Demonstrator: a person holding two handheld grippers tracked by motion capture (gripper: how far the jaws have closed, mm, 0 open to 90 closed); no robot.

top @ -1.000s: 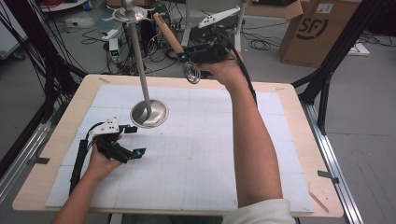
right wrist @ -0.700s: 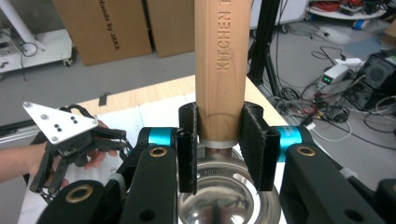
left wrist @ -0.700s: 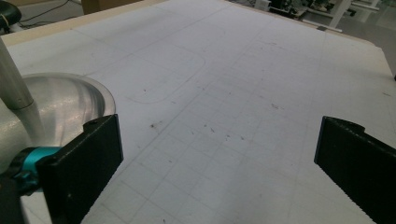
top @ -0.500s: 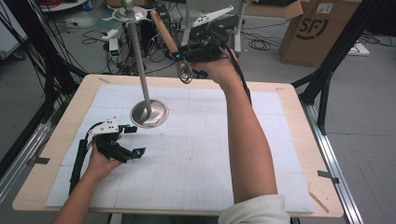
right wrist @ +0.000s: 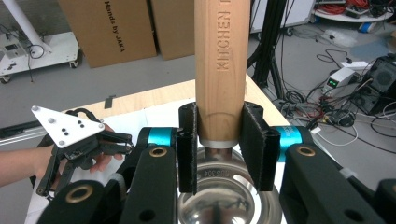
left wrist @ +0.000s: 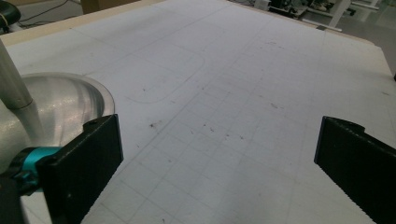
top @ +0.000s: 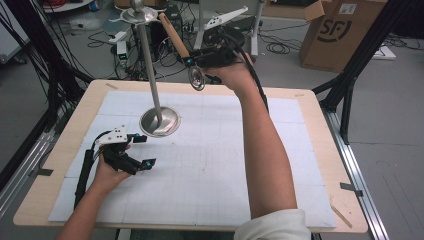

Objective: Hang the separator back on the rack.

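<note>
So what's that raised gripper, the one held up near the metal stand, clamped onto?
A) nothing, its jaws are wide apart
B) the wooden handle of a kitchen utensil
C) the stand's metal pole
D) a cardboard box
B: in the right gripper view the right gripper has both black jaws pressed against the wooden handle just above its metal collar, with the utensil's shiny metal head hanging below the hand in the high view.
</note>
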